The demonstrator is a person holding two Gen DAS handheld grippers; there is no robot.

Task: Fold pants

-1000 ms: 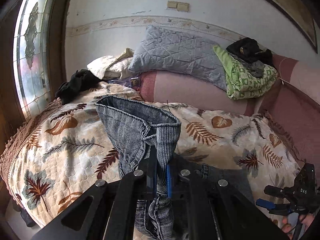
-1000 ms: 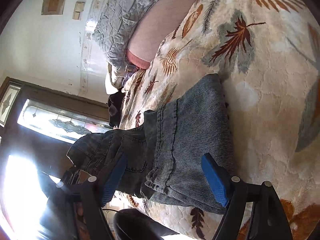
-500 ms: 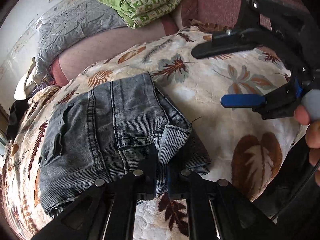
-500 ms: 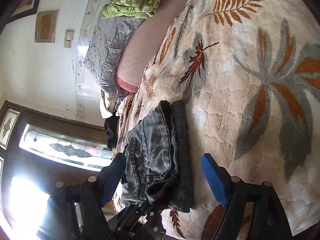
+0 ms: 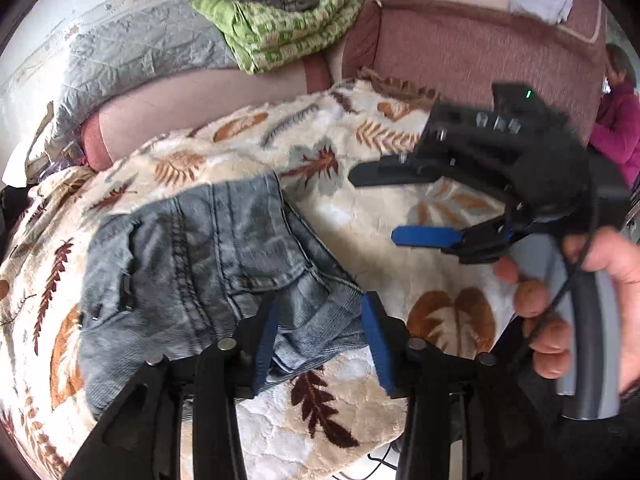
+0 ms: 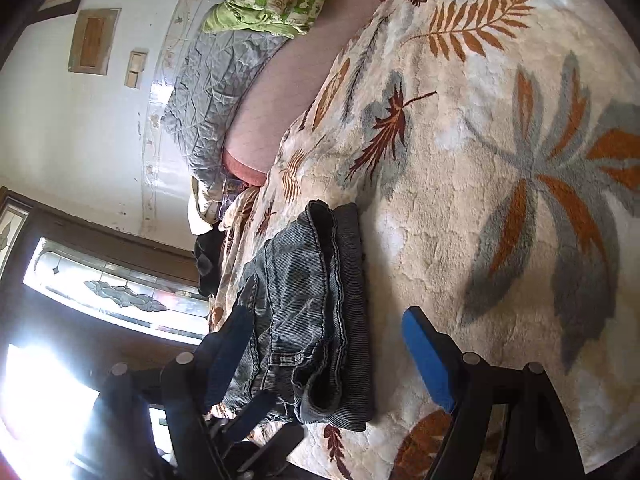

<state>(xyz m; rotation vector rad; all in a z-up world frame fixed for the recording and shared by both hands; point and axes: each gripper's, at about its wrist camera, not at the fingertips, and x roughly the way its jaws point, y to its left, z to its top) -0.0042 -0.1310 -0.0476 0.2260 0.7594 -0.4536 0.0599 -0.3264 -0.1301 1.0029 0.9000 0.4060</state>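
Note:
Grey-blue denim pants [image 5: 208,264] lie folded in a stack on the leaf-patterned blanket [image 5: 400,280]; they also show in the right wrist view [image 6: 312,312]. My left gripper [image 5: 320,340] is open, its blue pads on either side of the near corner of the pants, holding nothing. My right gripper [image 6: 324,360] is open and empty, just above the near end of the stack. It also shows in the left wrist view [image 5: 400,204], held by a hand, to the right of the pants.
A grey quilted pillow [image 5: 140,52] and a green folded blanket [image 5: 288,32] lie on the pink sofa back [image 5: 460,52]. A person in pink [image 5: 616,128] sits at the far right. A stained-glass window [image 6: 120,296] is to the left.
My left gripper carried the pants end over onto the stack, then opened and let it go. My right gripper stayed open and drew closer to the pants.

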